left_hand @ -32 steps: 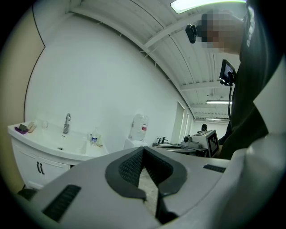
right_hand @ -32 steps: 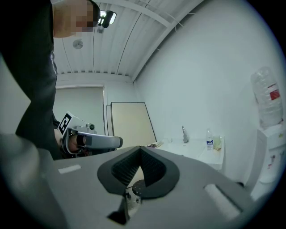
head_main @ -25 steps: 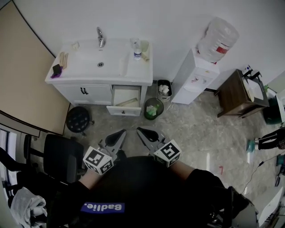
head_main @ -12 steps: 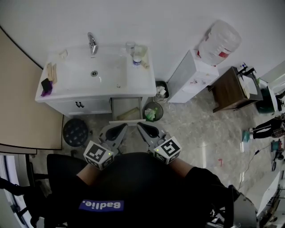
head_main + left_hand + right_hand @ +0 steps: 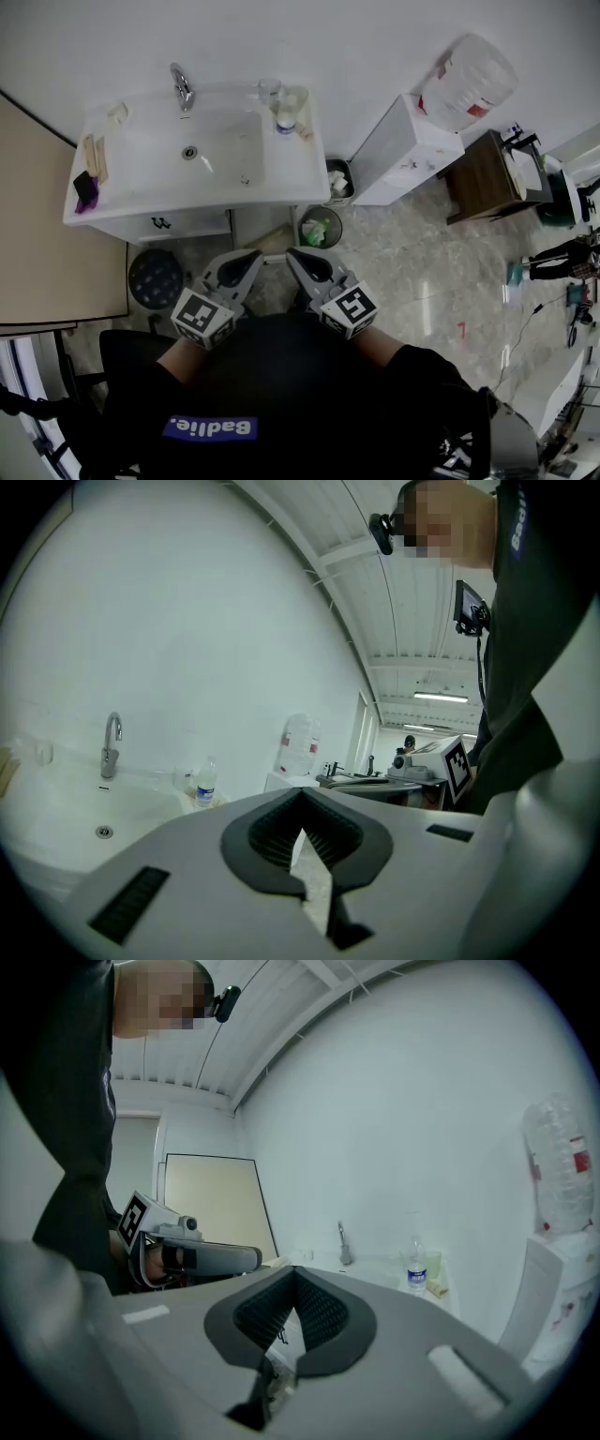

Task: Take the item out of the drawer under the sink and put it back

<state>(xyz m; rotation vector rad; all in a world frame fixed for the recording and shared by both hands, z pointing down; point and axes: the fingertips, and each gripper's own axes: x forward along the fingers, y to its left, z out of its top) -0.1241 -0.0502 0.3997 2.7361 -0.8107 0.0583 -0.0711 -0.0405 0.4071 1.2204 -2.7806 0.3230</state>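
Note:
The white sink vanity stands against the far wall in the head view. Below its right part the drawer is pulled out, mostly hidden by the counter edge; a pale item shows inside, too unclear to name. My left gripper and right gripper are held side by side just in front of the drawer, tips pointing at it. Both are shut and empty. In the left gripper view its jaws point over the basin. The right gripper view shows the left gripper beside it.
A green bin and a second bin stand right of the drawer. A water dispenser and wooden table are further right. A black stool sits left. A bottle and faucet are on the sink.
The person has stepped closer to the vanity, so the sink has grown in view. Both grippers, still shut, now sit right in front of the open drawer.

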